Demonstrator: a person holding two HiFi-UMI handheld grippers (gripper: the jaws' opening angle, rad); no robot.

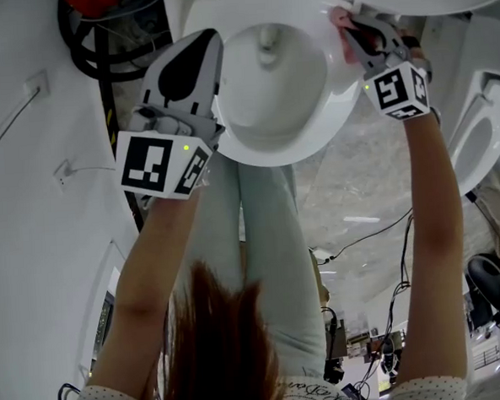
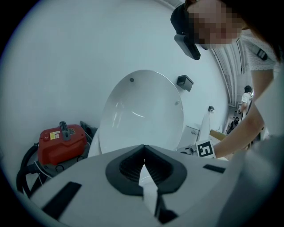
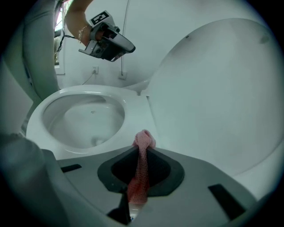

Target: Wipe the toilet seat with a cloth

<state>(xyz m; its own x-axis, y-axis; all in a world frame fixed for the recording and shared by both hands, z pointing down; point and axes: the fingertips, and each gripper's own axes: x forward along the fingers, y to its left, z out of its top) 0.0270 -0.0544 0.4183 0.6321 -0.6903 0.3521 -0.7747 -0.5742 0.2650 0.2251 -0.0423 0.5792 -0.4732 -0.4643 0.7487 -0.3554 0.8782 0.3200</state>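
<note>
Right gripper is clamped on the pink cloth, bunched at its tips just over the toilet seat, beside the raised lid. Left gripper hovers by the bowl, jaws pressed together, nothing between them.

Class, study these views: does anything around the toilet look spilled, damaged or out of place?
Nothing spilled or broken. Only the red machine and black hose heaped beside the toilet look out of place.

Pink cloth, bunched, nr white toilet seat.
</note>
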